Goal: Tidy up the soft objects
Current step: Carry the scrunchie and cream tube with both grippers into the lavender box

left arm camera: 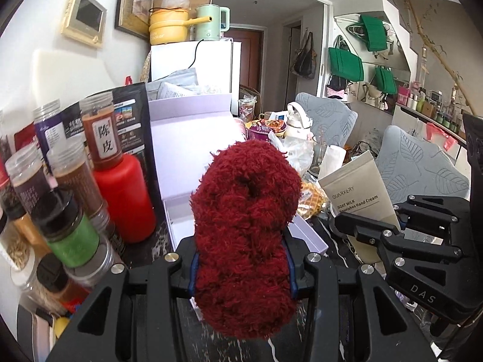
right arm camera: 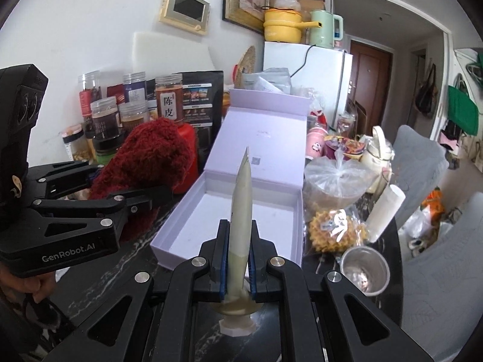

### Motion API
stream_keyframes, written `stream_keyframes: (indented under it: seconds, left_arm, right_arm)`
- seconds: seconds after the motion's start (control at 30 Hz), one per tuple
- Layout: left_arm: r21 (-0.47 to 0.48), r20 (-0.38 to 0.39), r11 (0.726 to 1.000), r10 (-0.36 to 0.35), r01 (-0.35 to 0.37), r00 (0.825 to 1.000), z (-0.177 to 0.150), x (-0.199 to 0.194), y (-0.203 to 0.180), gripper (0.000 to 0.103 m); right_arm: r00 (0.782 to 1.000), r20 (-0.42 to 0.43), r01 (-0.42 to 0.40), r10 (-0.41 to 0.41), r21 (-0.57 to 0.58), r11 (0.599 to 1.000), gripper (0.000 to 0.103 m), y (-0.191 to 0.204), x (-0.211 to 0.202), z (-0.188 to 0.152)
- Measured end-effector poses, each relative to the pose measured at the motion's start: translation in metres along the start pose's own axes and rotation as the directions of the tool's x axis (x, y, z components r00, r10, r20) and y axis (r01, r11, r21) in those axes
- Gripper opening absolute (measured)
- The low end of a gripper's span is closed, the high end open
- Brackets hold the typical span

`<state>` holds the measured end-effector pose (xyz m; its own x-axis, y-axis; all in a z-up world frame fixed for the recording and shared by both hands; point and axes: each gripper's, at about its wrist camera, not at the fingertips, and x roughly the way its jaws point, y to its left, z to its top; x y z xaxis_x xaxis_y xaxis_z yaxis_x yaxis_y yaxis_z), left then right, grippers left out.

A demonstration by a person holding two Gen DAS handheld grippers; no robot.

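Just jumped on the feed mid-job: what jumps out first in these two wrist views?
The fuzzy dark red bundle fills the middle of the left wrist view, clamped in the left gripper. The right gripper pinches a beige hand cream tube, cap end down. Behind both sits an open, empty lilac box on the dark, cluttered table.

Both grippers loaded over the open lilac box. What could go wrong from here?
1. The fluffy dark red yarn bundle bulges far beyond the left gripper; it may snag the box's raised lid or brush the spice jars.
2. The beige hand cream tube is pinched by the right gripper near its cap end; it may pivot or slip.
3. The steel cup beside the lilac box could get knocked.
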<state>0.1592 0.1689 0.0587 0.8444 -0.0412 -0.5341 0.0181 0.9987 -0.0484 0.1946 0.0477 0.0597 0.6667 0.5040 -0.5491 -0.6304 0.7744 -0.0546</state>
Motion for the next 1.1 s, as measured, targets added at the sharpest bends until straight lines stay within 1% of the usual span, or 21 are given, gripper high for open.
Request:
stream_keyframes:
  seconds: [0.3,0.5,0.7,0.9,1.1]
  left_arm:
    - [0.033,0.029,0.999,-0.030,0.029,0.999,0.029,0.025,-0.002,0.042]
    - [0.028,0.043,1.000,-0.012,0.010,0.999,0.049,0.044,0.005,0.042]
    - [0.025,0.052,1.000,0.007,-0.008,0.999,0.065,0.063,0.015,0.042]
    - [0.028,0.041,0.999,0.025,-0.026,0.999,0.073,0.084,0.021,0.042]
    - [0.040,-0.017,0.998,0.046,-0.045,0.999,0.065,0.108,0.027,0.042]
  right_arm:
    - [1.000,-0.004,0.027,-0.027,-0.019,0.999,0.011,-0.022,0.017,0.024]
    - [0.999,-0.019,0.026,-0.026,-0.018,1.000,0.011,-0.035,0.034,0.039]
    - [0.999,-0.018,0.048,-0.049,-0.046,0.998,0.011,-0.041,0.049,0.057]
    - [0.998,-0.020,0.061,-0.063,-0.066,0.996,0.011,-0.046,0.070,0.074]
    - [0.995,-0.070,0.064,-0.068,-0.058,0.996,0.011,-0.052,0.099,0.074]
